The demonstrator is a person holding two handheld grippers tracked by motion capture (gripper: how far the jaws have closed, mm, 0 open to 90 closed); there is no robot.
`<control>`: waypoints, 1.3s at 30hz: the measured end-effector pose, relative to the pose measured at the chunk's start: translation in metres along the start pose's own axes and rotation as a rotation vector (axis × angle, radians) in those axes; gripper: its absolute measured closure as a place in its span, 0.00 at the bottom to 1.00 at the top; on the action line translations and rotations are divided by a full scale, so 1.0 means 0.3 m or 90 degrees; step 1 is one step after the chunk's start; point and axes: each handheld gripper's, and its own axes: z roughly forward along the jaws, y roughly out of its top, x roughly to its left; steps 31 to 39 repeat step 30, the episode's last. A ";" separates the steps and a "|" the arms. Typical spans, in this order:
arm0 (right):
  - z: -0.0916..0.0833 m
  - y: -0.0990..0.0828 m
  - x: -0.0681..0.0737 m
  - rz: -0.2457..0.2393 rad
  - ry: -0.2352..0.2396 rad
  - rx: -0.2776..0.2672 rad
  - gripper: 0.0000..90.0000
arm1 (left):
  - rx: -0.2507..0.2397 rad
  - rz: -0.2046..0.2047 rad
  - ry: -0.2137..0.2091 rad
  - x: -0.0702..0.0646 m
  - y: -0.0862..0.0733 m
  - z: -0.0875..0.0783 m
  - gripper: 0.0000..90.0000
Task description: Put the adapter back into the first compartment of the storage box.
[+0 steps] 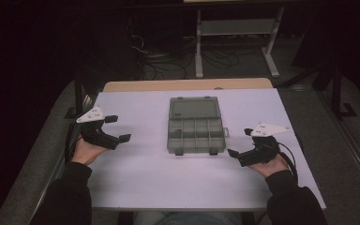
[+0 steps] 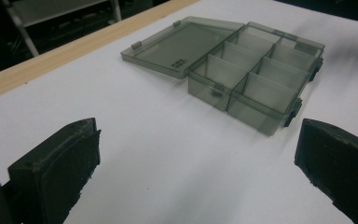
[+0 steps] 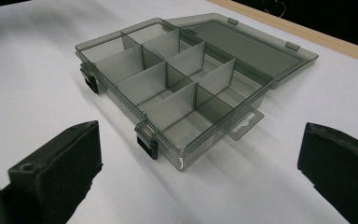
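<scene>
Sleeves of dark cloth come in from the near edge of the flat white table top (image 1: 136, 183), each hand holding a matte black two-jaw tool. Nearest, the right gripper (image 1: 241, 146) rests low on the sheet with its blunt, rubbery-looking jaws spread wide and holding nothing; the left gripper (image 1: 117, 128) sits a little farther up, jaws likewise wide and bare. Between them, well apart from both, lies the smoke-grey translucent plastic compartment box (image 1: 195, 136), its thin upright dividers forming eight square cells and two dark latches (image 3: 148, 142) hanging on its near wall. Beyond the cells its hinged flat lid (image 1: 194, 107) lies open on the table. Farthest back runs a pale wooden edge strip (image 1: 187, 85).
</scene>
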 end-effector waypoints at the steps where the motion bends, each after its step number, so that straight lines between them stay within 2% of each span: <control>1: 0.000 0.000 0.000 0.000 0.000 -0.001 0.00 | -0.001 -0.001 0.003 0.002 -0.005 -0.005 0.00; 5: 0.000 0.000 0.000 0.001 0.000 0.001 0.00 | -0.004 -0.012 0.014 0.010 -0.028 -0.020 0.00; 11: 0.001 -0.001 0.000 0.003 0.000 0.002 0.00 | -0.029 -0.030 0.023 0.022 -0.055 -0.058 0.00; 15: 0.004 -0.005 -0.002 0.008 0.002 0.006 0.00 | -0.033 -0.028 0.033 0.017 -0.074 -0.080 0.00; 25: 0.007 -0.005 0.001 0.006 0.000 0.009 0.00 | -0.055 -0.047 0.050 0.017 -0.117 -0.125 0.00; 39: 0.006 -0.005 0.001 0.006 0.000 0.008 0.00 | -0.054 -0.052 0.052 0.017 -0.127 -0.125 0.00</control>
